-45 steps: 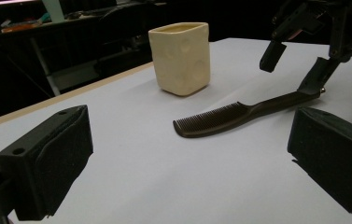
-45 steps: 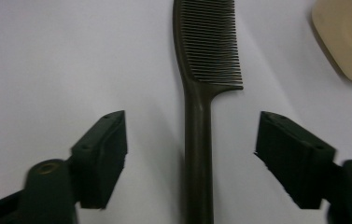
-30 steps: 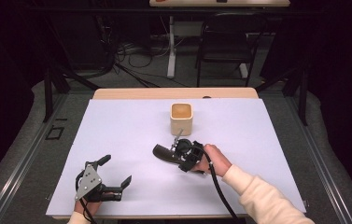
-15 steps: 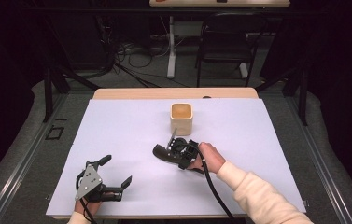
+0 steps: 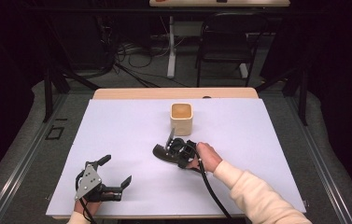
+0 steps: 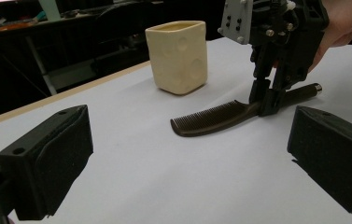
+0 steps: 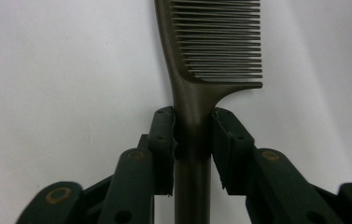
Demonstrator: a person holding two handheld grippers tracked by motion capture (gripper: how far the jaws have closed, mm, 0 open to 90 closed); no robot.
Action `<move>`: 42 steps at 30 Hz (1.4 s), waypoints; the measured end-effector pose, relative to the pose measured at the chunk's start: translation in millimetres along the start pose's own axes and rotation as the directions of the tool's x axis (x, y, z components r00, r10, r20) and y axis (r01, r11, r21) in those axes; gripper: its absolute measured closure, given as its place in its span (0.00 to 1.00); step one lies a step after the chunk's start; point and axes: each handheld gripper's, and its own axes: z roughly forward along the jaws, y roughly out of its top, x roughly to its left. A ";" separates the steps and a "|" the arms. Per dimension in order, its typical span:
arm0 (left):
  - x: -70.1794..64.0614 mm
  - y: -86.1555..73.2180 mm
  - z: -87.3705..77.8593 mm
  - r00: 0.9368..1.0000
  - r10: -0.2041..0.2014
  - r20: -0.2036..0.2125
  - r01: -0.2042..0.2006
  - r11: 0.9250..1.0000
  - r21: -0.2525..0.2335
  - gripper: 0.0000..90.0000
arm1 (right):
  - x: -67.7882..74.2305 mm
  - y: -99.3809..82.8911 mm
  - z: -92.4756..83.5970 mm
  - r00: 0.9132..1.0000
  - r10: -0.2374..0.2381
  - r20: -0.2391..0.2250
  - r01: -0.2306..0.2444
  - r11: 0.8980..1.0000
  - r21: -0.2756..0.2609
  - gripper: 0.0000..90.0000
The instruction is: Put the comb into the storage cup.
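The dark brown comb (image 7: 197,60), fine-toothed with a round handle, lies flat on the desk (image 5: 117,126) just in front of the cream square cup (image 5: 181,117). The right claw (image 7: 193,135) has just closed and pinches its handle where the teeth end. The left claw (image 5: 113,175) rests spread near the desk's front edge; the room behind is dark, with a chair (image 5: 225,42) and cables.

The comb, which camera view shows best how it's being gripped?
The right gripper view: the right gripper pinches the comb at the handle's neck, just below the teeth. The left gripper view shows the whole comb lying flat from the side; in the high view it's small and half hidden.
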 end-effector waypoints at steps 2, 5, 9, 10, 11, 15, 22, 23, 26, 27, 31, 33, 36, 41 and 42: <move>-0.6 0.0 0.1 1.000 0.003 0.004 -0.003 1.000 0.004 0.00 | -1.1 -0.6 0.0 1.000 0.015 -0.008 -0.015 1.000 -0.004 0.80; -0.2 0.1 0.1 1.000 0.002 0.001 -0.002 1.000 0.000 0.00 | -1.8 -1.4 0.0 1.000 0.022 -0.014 -0.023 1.000 -0.012 0.80; -0.3 0.1 0.4 1.000 0.003 0.000 -0.003 1.000 0.004 0.00 | -2.9 -2.9 -2.6 1.000 0.023 -0.017 -0.023 0.999 -0.025 0.80; -0.3 0.1 0.4 1.000 0.003 0.000 -0.003 1.000 0.004 0.00 | -2.9 -2.9 -2.6 1.000 0.023 -0.017 -0.023 0.999 -0.025 0.80; -0.5 0.1 0.6 1.000 0.002 0.001 -0.002 1.000 0.006 0.00 | -3.1 -4.0 -5.6 1.000 0.019 -0.020 -0.020 0.999 -0.034 0.80; -0.4 0.3 0.0 1.000 0.003 -0.002 -0.003 1.000 0.005 0.00 | -1.9 -5.4 -10.5 1.000 0.015 -0.019 -0.016 0.999 -0.047 0.80; 0.0 0.1 0.4 1.000 0.003 0.000 -0.003 1.000 0.006 0.00 | -1.3 -8.1 -19.0 1.000 0.010 -0.020 -0.011 0.998 -0.060 0.80; -0.7 0.1 0.4 1.000 0.002 0.002 -0.002 1.000 0.009 0.00 | -1.4 -9.1 -20.2 1.000 0.008 -0.017 -0.009 0.997 -0.078 0.80; -0.1 0.1 0.1 1.000 0.000 -0.002 0.000 1.000 0.005 0.00 | -1.6 -10.5 -23.9 1.000 0.014 -0.016 -0.015 0.996 -0.088 0.80; -0.2 0.0 0.4 1.000 0.000 0.000 0.000 1.000 0.008 0.00 | -2.0 -11.5 -24.8 1.000 0.017 -0.018 -0.018 0.995 -0.096 0.80; -0.6 0.2 0.2 1.000 0.003 0.001 -0.003 1.000 0.011 0.00 | -3.7 -15.4 -30.4 1.000 0.020 -0.019 -0.022 0.993 -0.112 0.80; 0.0 -0.2 0.7 1.000 -0.002 0.000 0.002 1.000 0.012 0.00 | -4.9 -17.9 -33.3 1.000 0.022 -0.021 -0.024 0.992 -0.126 0.80; -0.2 0.1 0.7 1.000 0.003 0.004 -0.003 1.000 0.012 0.00 | -8.1 -20.7 -35.1 0.999 0.026 -0.032 -0.031 0.988 -0.154 0.80; 0.0 -0.2 0.3 1.000 0.001 0.003 -0.001 1.000 0.012 0.00 | -12.7 -25.9 -39.2 0.999 0.037 -0.035 -0.042 0.984 -0.173 0.80; 0.1 -0.1 0.2 1.000 0.003 0.003 -0.003 1.000 0.013 0.00 | -12.7 -25.9 -39.2 0.999 0.037 -0.035 -0.042 0.984 -0.173 0.80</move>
